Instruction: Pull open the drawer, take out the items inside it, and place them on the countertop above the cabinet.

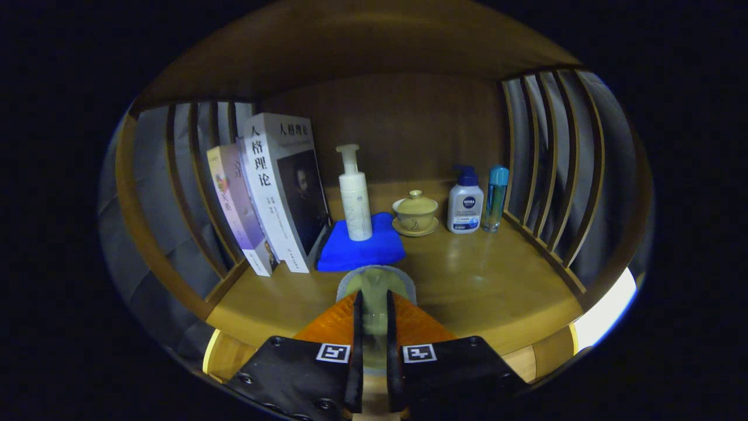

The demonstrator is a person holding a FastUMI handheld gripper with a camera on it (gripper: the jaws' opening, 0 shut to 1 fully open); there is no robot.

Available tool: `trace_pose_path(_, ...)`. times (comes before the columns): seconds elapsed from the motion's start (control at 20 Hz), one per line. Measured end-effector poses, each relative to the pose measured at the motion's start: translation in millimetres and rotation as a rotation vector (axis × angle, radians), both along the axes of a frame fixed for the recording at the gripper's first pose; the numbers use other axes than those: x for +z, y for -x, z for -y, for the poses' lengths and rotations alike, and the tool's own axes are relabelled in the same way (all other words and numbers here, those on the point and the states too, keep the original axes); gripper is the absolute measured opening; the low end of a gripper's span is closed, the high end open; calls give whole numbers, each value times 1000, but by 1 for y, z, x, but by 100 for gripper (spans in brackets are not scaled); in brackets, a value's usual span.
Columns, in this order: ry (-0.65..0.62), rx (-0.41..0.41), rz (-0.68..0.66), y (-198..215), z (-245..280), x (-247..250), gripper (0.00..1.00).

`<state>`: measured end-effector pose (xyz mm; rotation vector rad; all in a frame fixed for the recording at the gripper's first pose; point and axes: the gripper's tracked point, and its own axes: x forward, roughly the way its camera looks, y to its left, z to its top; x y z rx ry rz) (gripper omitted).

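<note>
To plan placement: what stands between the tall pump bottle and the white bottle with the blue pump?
In the gripper view, a lidded yellow cup on its saucer stands there; the jaws clamp a pale round item.

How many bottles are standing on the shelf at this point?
3. A pump bottle stands on the blue cloth, beside the books. A white bottle and a slim teal bottle stand right of the lidded cup. None seem hidden.

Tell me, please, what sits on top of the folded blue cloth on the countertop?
A white pump bottle stands upright on the blue cloth. What lies under the cloth is covered. The claw grips a pale round item just ahead of the cloth.
</note>
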<state>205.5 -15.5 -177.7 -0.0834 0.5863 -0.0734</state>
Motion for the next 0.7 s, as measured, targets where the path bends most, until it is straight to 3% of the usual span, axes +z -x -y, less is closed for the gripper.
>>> trace_pose_path(0.15,-13,-35,56,-6,2,3,19)
trace_pose_path(0.2,-16,-38,61,-7,2,1,25)
trace_pose_path(0.55,-9,31,211,22,-11,29,98)
trace_pose_path(0.7,28,105,294,57,-21,50,98)
